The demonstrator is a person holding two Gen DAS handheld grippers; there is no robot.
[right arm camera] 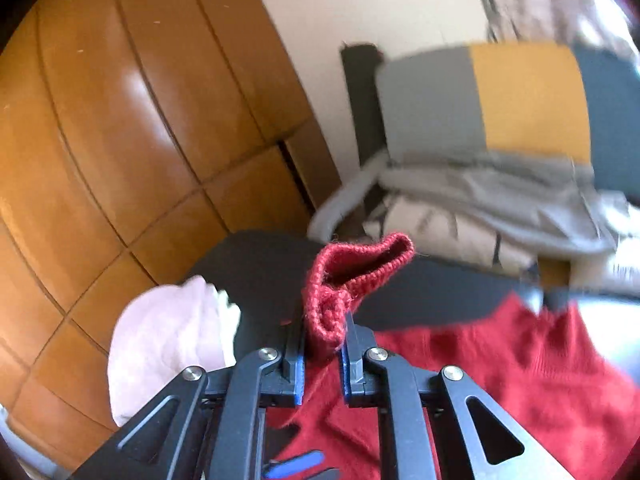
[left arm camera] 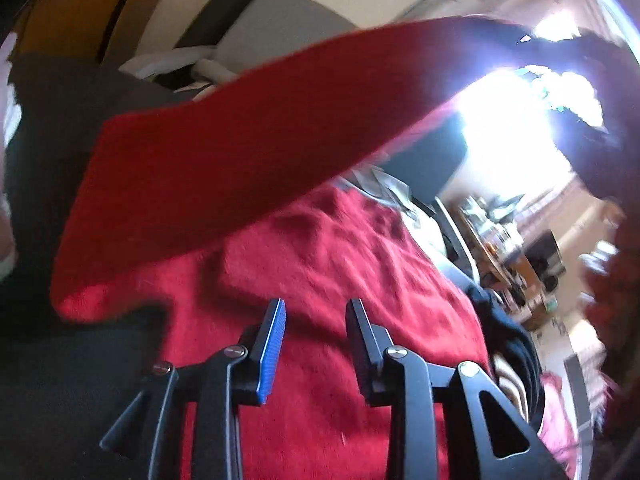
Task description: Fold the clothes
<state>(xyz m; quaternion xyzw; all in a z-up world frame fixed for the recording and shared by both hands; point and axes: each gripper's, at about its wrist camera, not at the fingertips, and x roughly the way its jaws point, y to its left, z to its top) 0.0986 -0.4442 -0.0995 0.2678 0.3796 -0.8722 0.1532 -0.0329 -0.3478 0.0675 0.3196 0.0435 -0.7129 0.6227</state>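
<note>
A red knitted sweater (left arm camera: pixel 320 264) lies spread over a dark surface (left arm camera: pixel 60 380) in the left wrist view. One red sleeve (left arm camera: pixel 224 152) is lifted and stretches across the view above the body of the garment. My left gripper (left arm camera: pixel 316 310) hovers just over the red fabric, open, with nothing between its fingers. In the right wrist view my right gripper (right arm camera: pixel 324 322) is shut on the ribbed cuff of the red sweater sleeve (right arm camera: pixel 352 276), which bunches up between the pads. The sweater's body (right arm camera: pixel 520 364) lies below and to the right.
A pale pink garment (right arm camera: pixel 168 340) lies at the left edge of the dark surface, beside a wooden wardrobe (right arm camera: pixel 120 140). A stack of grey, mustard and white clothes (right arm camera: pixel 500 152) sits behind. Dark clothing (left arm camera: pixel 508 340) and a cluttered, brightly lit room lie to the right.
</note>
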